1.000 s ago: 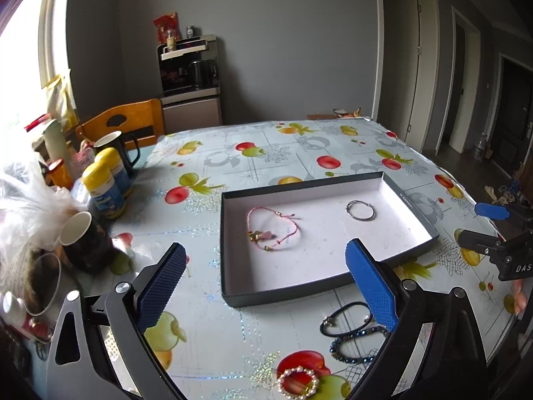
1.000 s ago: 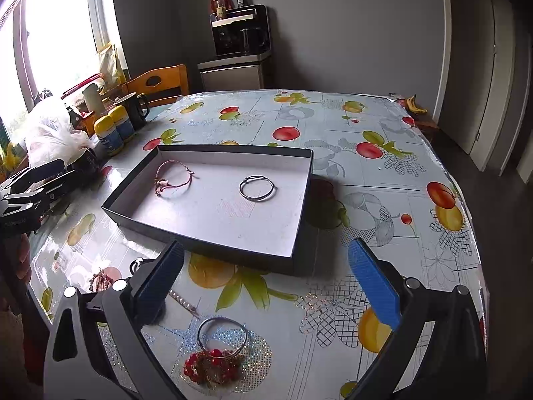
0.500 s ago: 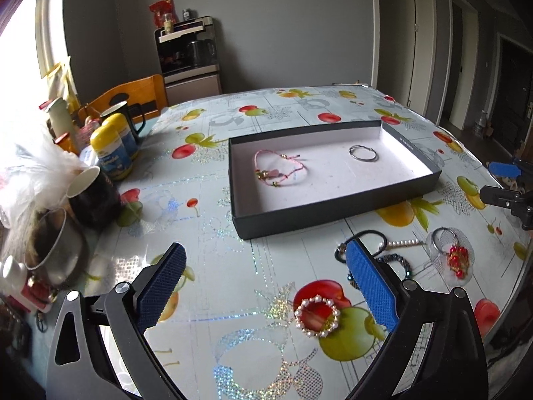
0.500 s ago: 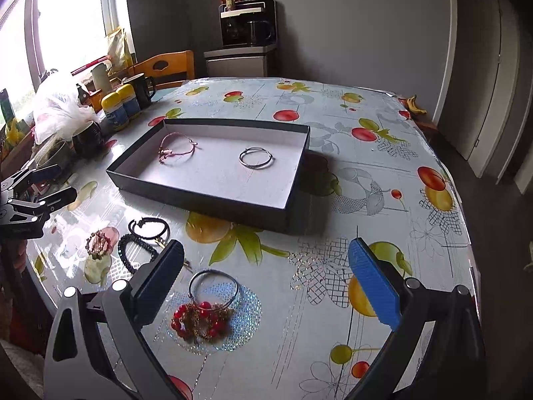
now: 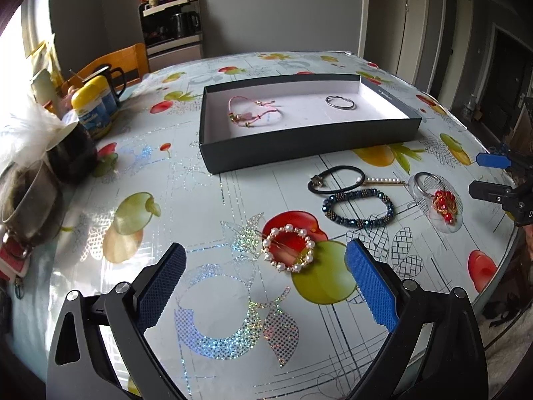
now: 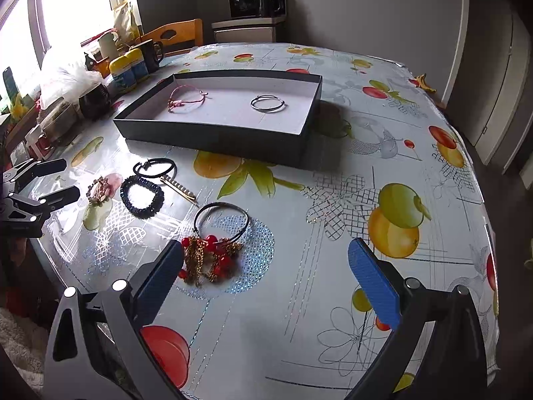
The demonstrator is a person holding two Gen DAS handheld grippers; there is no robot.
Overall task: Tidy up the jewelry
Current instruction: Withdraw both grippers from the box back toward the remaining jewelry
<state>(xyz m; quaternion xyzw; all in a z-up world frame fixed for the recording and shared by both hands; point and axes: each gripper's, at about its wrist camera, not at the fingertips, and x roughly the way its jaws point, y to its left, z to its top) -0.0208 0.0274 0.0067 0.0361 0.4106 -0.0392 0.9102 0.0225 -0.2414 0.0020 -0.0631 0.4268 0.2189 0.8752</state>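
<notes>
You have a shallow black box (image 5: 309,148) with a white floor holding a pink cord bracelet (image 5: 253,113) and a silver bangle (image 5: 340,102), well apart. Before it on the tablecloth lie a pearl bracelet (image 5: 288,249), a dark blue beaded bracelet (image 5: 358,208), a black hair tie (image 5: 336,180), a pearl hairpin (image 5: 383,181) and a hoop with red beads (image 5: 433,193).

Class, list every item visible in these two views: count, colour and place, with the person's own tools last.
box: 1, black outside and white inside, mid-table
cord bracelet: 1, pink, in box, left
ring bangle: 1, silver, in box, right
pearl bracelet: 1, white, on table before left claw
bead bracelet: 1, dark blue, on table
hair tie: 1, black, beside bead bracelet
pearl pin: 1, gold-white, touching hair tie
charm bangle: 1, red-gold charms, near right claw
yellow-lidded bottles: 2, blue, table's left edge
left claw: open
right claw: open
</notes>
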